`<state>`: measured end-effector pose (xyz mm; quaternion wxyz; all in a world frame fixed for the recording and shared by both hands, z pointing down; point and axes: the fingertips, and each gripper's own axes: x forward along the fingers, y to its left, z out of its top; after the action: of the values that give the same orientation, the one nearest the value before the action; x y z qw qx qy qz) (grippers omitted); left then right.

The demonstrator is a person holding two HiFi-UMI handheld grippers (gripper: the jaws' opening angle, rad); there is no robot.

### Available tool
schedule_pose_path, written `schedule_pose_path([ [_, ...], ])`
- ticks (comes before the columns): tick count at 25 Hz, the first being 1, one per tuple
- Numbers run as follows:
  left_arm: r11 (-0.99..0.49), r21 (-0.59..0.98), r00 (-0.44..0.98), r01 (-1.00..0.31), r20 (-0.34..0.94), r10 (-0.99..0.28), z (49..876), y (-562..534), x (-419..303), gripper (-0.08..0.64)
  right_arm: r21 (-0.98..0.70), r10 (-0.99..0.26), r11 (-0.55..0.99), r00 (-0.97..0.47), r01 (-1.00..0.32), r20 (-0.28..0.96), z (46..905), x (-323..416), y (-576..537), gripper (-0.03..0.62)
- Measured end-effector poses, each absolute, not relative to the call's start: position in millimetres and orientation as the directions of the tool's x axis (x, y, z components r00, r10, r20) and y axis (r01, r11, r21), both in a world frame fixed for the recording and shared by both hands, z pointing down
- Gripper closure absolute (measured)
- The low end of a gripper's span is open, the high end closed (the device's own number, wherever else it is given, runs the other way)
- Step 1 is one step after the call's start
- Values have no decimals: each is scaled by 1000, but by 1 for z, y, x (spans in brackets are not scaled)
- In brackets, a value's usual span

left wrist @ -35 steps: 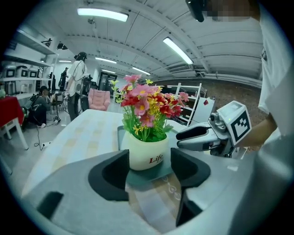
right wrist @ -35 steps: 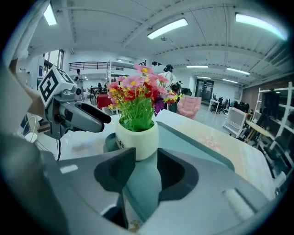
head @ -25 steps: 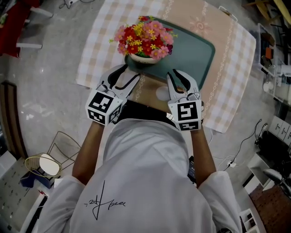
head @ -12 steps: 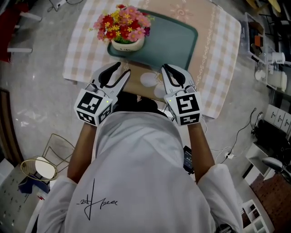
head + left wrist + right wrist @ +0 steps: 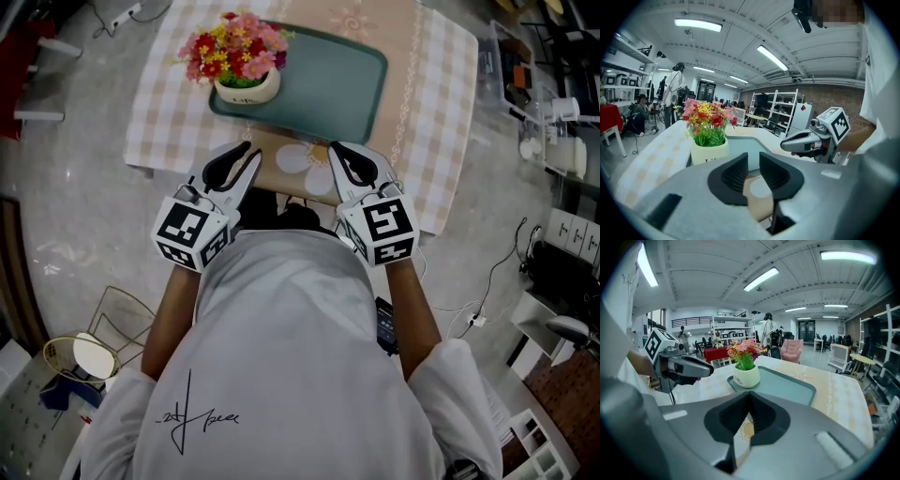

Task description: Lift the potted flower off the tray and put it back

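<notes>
Finds the pot (image 5: 247,86) upright in the near-left corner of the tray (image 5: 328,89), on the table (image 5: 441,122), well apart from both grippers. Holds the left gripper (image 5: 246,156) and the right gripper (image 5: 336,153) side by side over the table's near edge, close to the body, pointing toward the tray. Shows a narrow gap between the left jaws, just lately closing, nothing between them. Shows the right jaws pressed together, likewise empty.

Reads as a pause clear of the pot: either done or not yet begun; cannot tell which. For a lift from here: open both jaws wide before reaching, not on the way in. Approach low and level, one gripper to each side of the pot's wall, below the flowers (image 5: 230,45), to avoid catching stems. Close evenly from both sides, then raise straight up, keeping the pot upright. Lower onto the flat of the tray, away from the rim, to avoid tipping. Let go only once settled, then back out straight, clear of the blooms.
</notes>
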<state>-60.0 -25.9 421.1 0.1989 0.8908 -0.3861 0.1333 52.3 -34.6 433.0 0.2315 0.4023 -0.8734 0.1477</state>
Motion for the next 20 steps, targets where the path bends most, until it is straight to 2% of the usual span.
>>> schedule_pose_path([
  [10, -638, 210, 664, -741, 371, -649, 407, -2, -46, 561, -105, -650, 643, -613, -758, 448, 407, 58, -5, 586],
  [20, -685, 176, 697, -707, 338, -633, 387, -7, -26, 561, -161, -641, 662, -665, -732, 384, 385, 56, -5, 588],
])
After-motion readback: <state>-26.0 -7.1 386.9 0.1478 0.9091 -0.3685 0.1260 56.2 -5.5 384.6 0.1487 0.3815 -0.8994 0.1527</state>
